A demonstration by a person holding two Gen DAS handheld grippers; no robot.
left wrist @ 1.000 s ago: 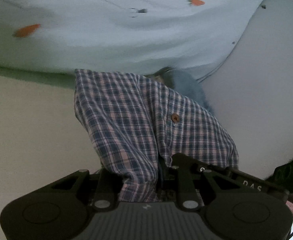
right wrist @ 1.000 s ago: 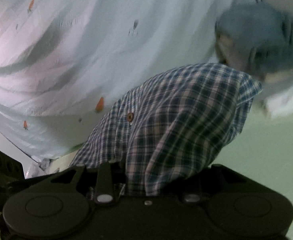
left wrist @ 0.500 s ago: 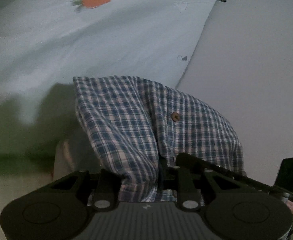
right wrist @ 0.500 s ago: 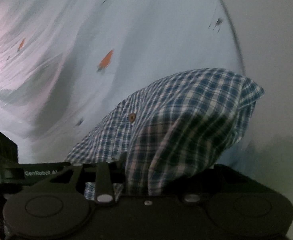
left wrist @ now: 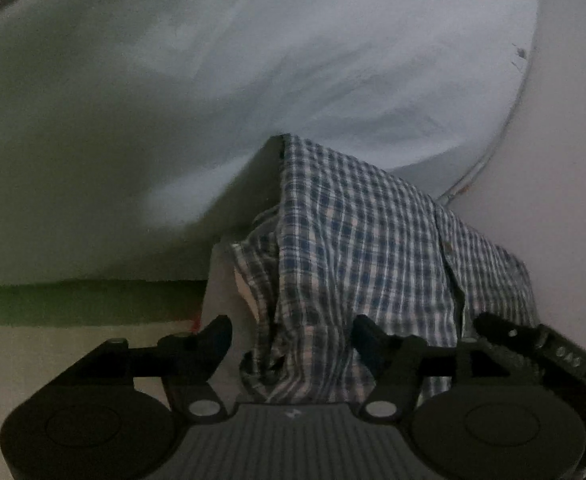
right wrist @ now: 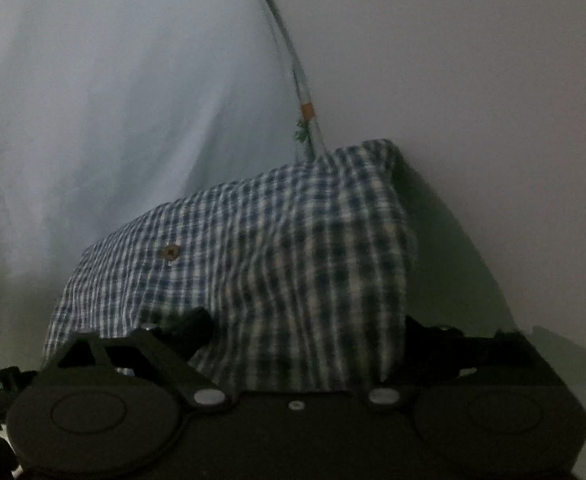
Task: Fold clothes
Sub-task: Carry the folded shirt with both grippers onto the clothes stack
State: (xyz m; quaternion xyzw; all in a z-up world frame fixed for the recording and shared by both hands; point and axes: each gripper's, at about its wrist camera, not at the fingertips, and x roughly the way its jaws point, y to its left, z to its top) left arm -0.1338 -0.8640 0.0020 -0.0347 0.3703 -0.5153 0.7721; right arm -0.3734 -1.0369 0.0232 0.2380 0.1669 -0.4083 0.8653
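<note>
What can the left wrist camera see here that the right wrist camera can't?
Only the left view shows a green strip along the sheet's lower edge and the other gripper's tip at right. Only the right view shows the sheet's carrot-printed hem and a clear brown button. Both show the plaid shirt between opening gripper jaws, on the pale blue sheet.

Bedroom: carrot-print bedsheet (left wrist: pixel 333 60), wall (right wrist: pixel 473 60)

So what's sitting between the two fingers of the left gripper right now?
In the left wrist view, a bunched edge of the plaid shirt hangs between the fingers of the left gripper, whose jaws are opening; the pads no longer press it.
</note>
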